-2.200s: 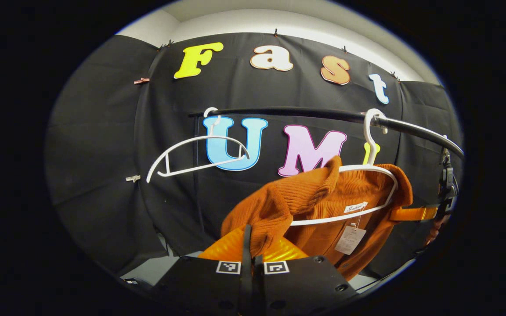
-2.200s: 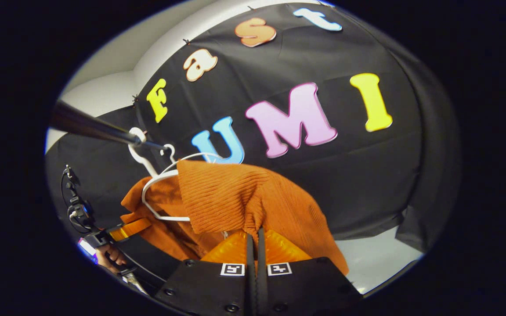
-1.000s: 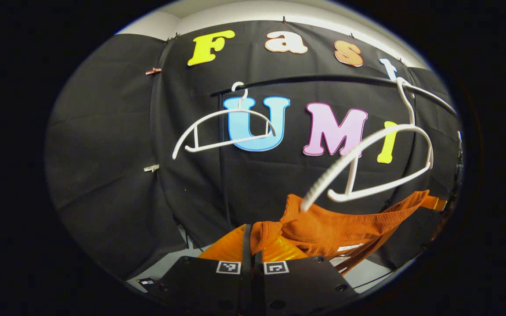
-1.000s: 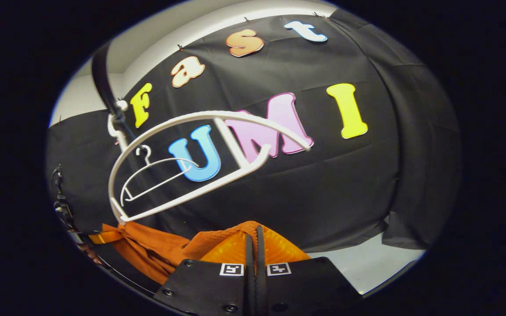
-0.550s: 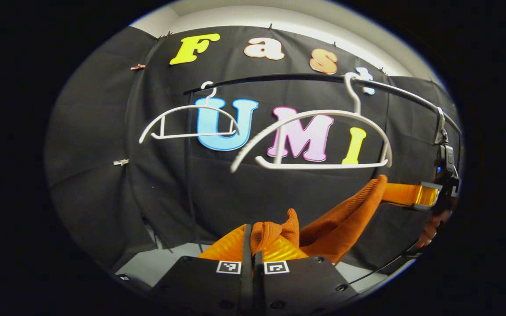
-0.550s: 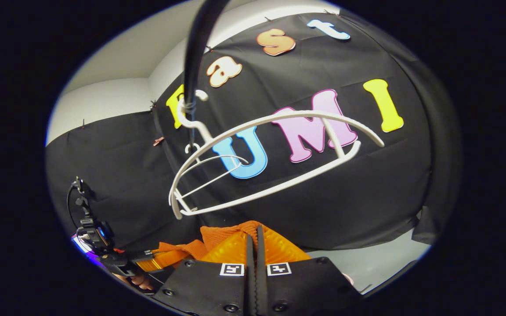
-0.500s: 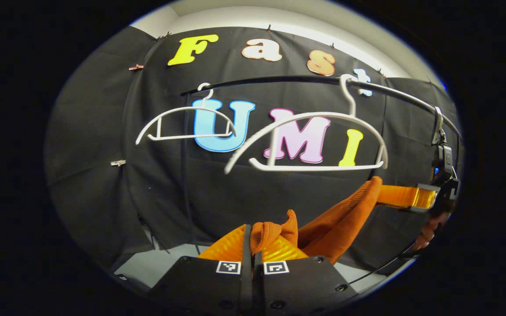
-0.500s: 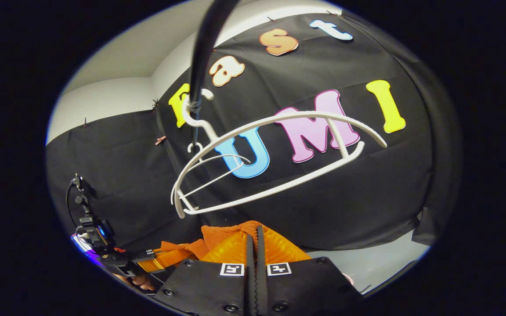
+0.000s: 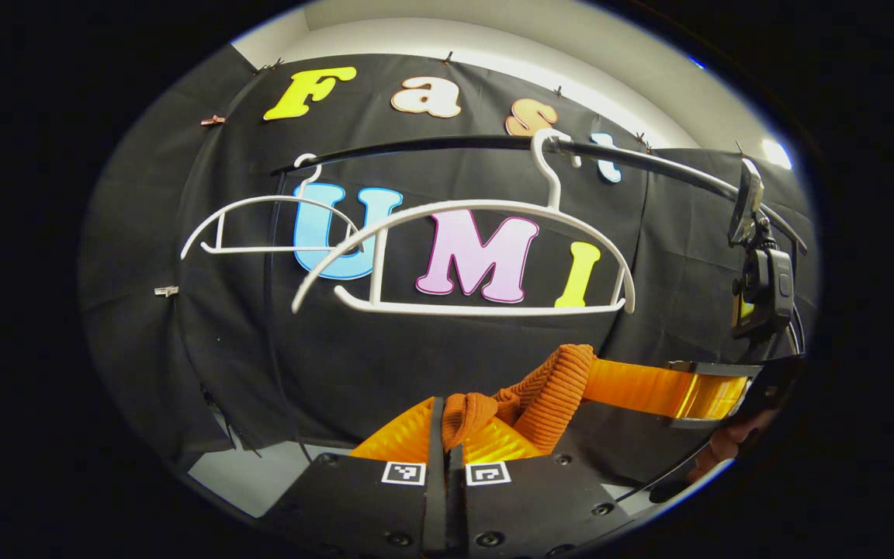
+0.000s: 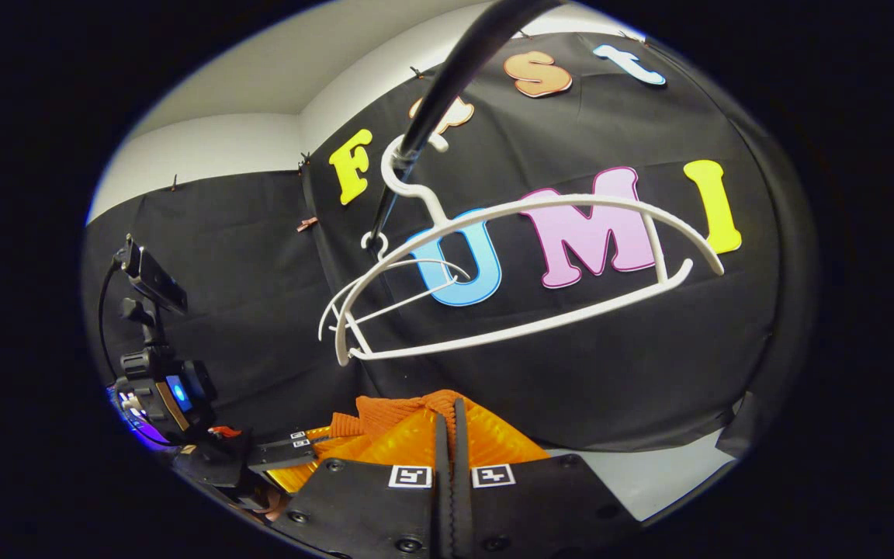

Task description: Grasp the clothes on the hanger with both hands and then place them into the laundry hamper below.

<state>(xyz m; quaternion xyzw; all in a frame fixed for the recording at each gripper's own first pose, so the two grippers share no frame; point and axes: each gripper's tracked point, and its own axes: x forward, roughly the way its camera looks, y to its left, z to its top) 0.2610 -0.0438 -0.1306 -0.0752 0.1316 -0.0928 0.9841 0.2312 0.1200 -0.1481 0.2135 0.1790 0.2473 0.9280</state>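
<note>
1. Left gripper [image 9: 441, 423] clenched on a bunched fold of the sweater [image 9: 534, 392] at 6 o'clock; rest of the garment hidden below the fingers.
2. Right gripper [image 10: 447, 423] clamped on the same sweater [image 10: 396, 410], only a small ribbed edge visible.
3. Bare hanger [image 9: 466, 260] at 12 o'clock on the rail [image 9: 633, 159], above the sweater and apart from it.
4. Second hanger [image 9: 261, 229] at 10 o'clock, partly overlapped.

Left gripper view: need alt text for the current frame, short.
The left gripper is shut on a bunched orange knit garment, and the right gripper, reaching in from the right, grips the same cloth. Above, two bare white hangers hang from a dark rail against the black cloth wall.
</note>
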